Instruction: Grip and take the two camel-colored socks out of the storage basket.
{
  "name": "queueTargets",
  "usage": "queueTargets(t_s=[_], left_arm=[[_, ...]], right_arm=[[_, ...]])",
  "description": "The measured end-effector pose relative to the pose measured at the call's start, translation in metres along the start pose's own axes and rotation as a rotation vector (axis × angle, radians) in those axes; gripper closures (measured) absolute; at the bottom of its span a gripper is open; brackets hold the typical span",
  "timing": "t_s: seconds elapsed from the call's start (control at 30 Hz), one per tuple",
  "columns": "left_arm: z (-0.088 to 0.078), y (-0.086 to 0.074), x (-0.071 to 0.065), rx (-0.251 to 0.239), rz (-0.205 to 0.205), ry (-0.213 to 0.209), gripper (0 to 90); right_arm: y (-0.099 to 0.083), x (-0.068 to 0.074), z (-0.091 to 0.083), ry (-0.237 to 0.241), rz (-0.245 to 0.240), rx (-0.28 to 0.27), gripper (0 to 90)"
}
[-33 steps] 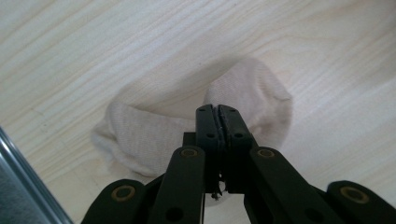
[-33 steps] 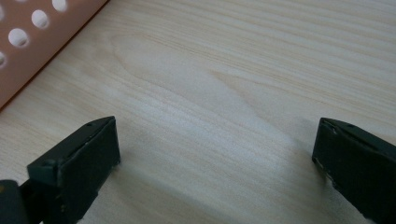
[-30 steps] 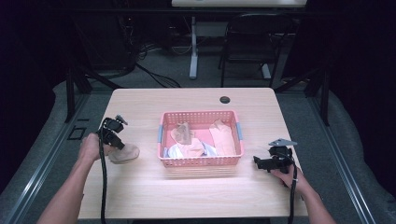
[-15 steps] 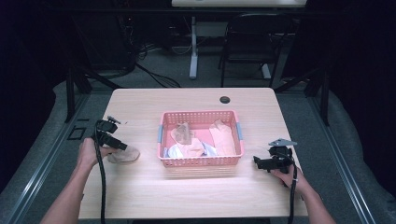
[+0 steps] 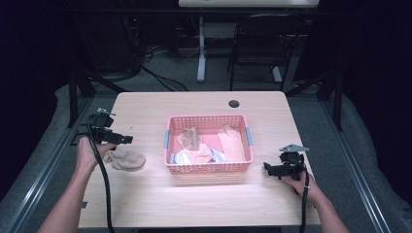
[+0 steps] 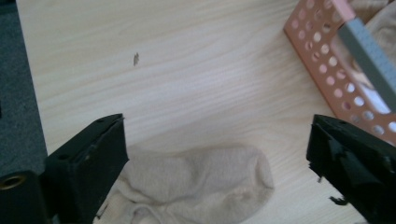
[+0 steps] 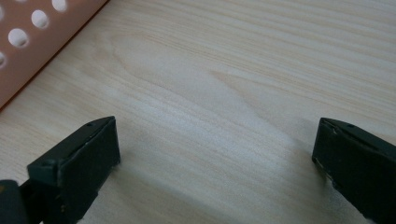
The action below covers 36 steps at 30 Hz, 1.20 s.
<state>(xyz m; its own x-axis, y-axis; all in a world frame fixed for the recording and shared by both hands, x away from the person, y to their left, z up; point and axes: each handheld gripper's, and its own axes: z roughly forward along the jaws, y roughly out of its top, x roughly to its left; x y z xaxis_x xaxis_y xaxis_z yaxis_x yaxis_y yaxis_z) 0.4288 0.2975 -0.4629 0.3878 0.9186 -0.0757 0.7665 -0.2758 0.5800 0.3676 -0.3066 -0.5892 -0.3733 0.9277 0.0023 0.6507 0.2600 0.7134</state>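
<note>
Beige sock laid on counter near left edge, beside pink basket, apart from it. Left tool held above sock, jaws just opened wide, nothing gripped. Release best finished by clean lift clear of fabric. Right tool parked low near right front corner, jaws wide, empty.

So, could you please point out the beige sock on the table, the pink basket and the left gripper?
beige sock (image 5: pixel 125 158), high view, middle of the fabric.
pink basket (image 5: pixel 209 168), high view, front wall.
left gripper (image 5: pixel 127 140), high view, between its fingertips.
</note>
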Motion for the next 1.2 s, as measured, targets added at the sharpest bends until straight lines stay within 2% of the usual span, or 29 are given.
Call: queueTargets(t_s=[0.07,0.23,0.5,0.67,0.77,1.2], left_arm=[[-0.004,0.005,-0.002,-0.017,0.002,0.0,0.0],[-0.016,0.018,-0.01,-0.067,0.021,-0.005,0.0],[-0.024,0.035,-0.023,-0.106,0.056,-0.016,0.2],[-0.026,0.044,-0.031,-0.115,0.086,-0.023,0.2],[-0.024,0.052,-0.042,-0.12,0.109,-0.031,0.2],[-0.013,0.073,-0.072,-0.132,0.161,-0.075,0.2]], right_arm=[[0.0,0.0,0.0,0.0,0.0,0.0,0.1],[0.0,0.0,0.0,0.0,0.0,0.0,0.1],[0.0,0.0,0.0,0.0,0.0,-0.001,0.1],[0.0,0.0,0.0,0.001,0.0,-0.001,0.1],[0.0,0.0,0.0,0.0,0.0,0.0,0.1],[0.0,0.0,0.0,0.001,0.0,0.0,0.1]])
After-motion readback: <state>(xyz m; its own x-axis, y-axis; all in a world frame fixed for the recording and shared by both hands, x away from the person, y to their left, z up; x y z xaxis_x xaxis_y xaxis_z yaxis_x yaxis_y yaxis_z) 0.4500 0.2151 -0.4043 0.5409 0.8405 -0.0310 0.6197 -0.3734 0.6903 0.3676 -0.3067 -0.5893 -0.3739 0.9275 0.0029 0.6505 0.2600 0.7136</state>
